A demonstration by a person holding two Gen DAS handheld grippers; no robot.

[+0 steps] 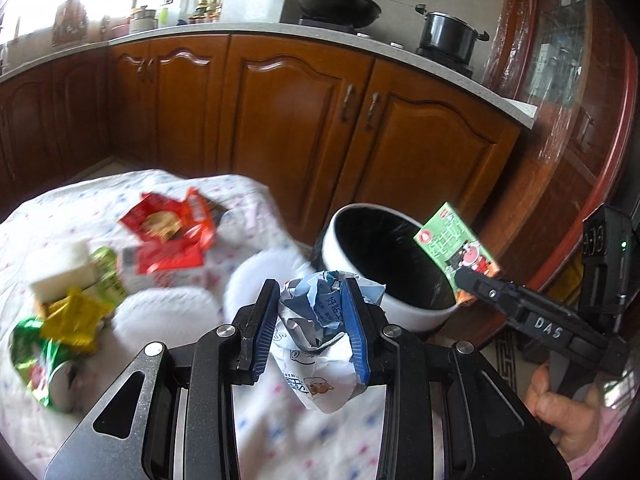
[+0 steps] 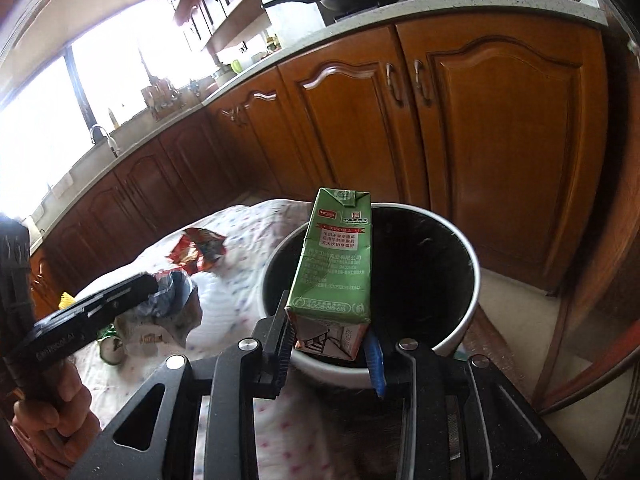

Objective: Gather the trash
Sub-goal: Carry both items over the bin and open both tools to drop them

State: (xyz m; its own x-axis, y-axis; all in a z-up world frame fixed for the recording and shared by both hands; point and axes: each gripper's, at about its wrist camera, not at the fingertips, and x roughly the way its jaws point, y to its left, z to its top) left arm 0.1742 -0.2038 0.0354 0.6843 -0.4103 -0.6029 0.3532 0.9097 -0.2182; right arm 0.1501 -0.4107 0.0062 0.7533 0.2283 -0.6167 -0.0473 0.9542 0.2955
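My left gripper (image 1: pixel 311 286) is shut on a crumpled white and blue wrapper (image 1: pixel 320 320), held above the flowered tablecloth (image 1: pixel 280 420) just short of the bin. The white bin (image 1: pixel 404 314) with a black liner stands past the table's edge. My right gripper (image 2: pixel 328 330) is shut on the base of an upright green milk carton (image 2: pixel 336 256), which hangs over the bin's rim (image 2: pixel 464 320). In the left wrist view the right gripper (image 1: pixel 466 280) and carton (image 1: pixel 456 240) show at the right. The left gripper (image 2: pixel 146 284) with its wrapper (image 2: pixel 172 296) appears at the left of the right wrist view.
Red snack wrappers (image 1: pixel 168 236), a yellow wrapper (image 1: pixel 76 316), a green wrapper (image 1: pixel 32 344) and a white block (image 1: pixel 64 272) lie blurred on the table. Brown cabinets (image 1: pixel 288 120) under a counter with a wok (image 1: pixel 340 4) and pot (image 1: pixel 448 36) stand behind. A dark wooden cabinet (image 1: pixel 580 100) is at right.
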